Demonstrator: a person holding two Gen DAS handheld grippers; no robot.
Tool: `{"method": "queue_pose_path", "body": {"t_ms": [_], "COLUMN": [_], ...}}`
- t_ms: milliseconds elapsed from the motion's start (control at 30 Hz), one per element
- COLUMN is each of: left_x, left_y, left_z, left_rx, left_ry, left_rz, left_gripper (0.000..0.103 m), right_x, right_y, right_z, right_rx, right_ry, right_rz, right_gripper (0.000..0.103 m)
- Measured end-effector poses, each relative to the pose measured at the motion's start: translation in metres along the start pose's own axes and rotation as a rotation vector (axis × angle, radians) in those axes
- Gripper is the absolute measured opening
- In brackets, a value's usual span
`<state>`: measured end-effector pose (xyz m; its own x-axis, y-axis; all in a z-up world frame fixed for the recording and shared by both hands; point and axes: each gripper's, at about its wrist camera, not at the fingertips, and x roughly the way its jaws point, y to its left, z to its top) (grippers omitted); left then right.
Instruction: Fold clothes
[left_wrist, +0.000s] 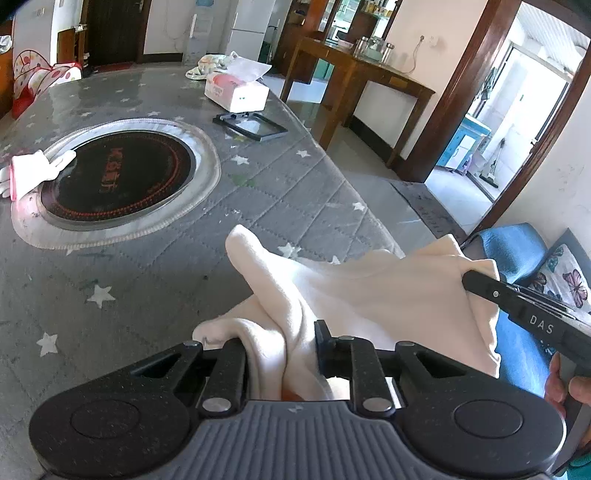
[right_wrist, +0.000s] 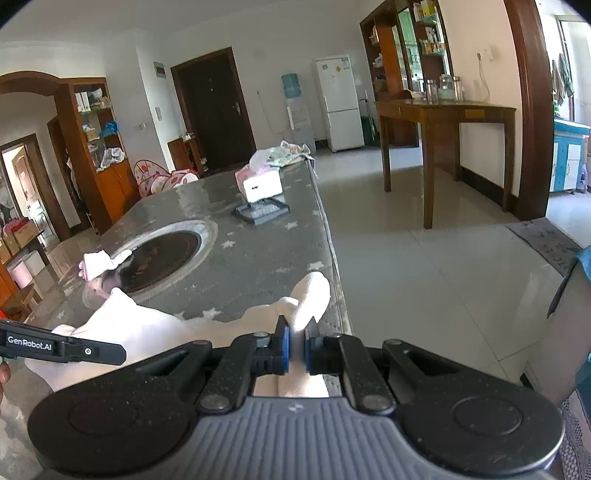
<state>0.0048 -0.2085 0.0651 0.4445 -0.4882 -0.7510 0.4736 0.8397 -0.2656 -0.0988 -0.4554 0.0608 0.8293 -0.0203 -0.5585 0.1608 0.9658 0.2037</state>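
Left wrist: both grippers (left_wrist: 282, 341) (right_wrist: 297, 345) pinch cream garment (left_wrist: 369, 291); tissue box (left_wrist: 236, 92) beyond.

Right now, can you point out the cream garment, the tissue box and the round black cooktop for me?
cream garment (left_wrist: 369, 295): left wrist view, on the cloth stretched between the two grippers.
tissue box (left_wrist: 240, 94): left wrist view, on its white side.
round black cooktop (right_wrist: 162, 254): right wrist view, on its dark glass centre.

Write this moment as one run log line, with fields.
left gripper: shut on cream garment | right gripper: shut on cream garment | garment: held at table edge, unfolded
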Motion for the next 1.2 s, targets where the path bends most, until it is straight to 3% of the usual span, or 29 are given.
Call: {"method": "queue_pose_path", "body": {"t_ms": [233,400,867,1200], "left_x": [0.005,0.01,0.016,0.014], "left_y": [0.0,0.003,0.011,0.01], "left_z": [-0.005,-0.009,-0.02,-0.024], "left_rx": [0.014,0.018,0.029,0.06], "left_ry": [0.009,0.018,0.026,0.006], "left_rz": [0.018,0.04,0.101,0.138], "left_gripper": [0.023,0.037,0.06,0.074], "right_x": [0.011,0.017,0.027,0.017], "right_y": [-0.002,-0.005,-0.01,0.0], "right_z": [-0.005,-0.008,-0.015,-0.017], "right_rx": [-0.006,-0.008,-0.009,-0.047], "right_ry": [0.022,0.038,0.063,0.029], "right_rz": [-0.022,-0.035,-0.074,-0.1], "right_gripper": [0.007,0.007,0.015,0.053]}}
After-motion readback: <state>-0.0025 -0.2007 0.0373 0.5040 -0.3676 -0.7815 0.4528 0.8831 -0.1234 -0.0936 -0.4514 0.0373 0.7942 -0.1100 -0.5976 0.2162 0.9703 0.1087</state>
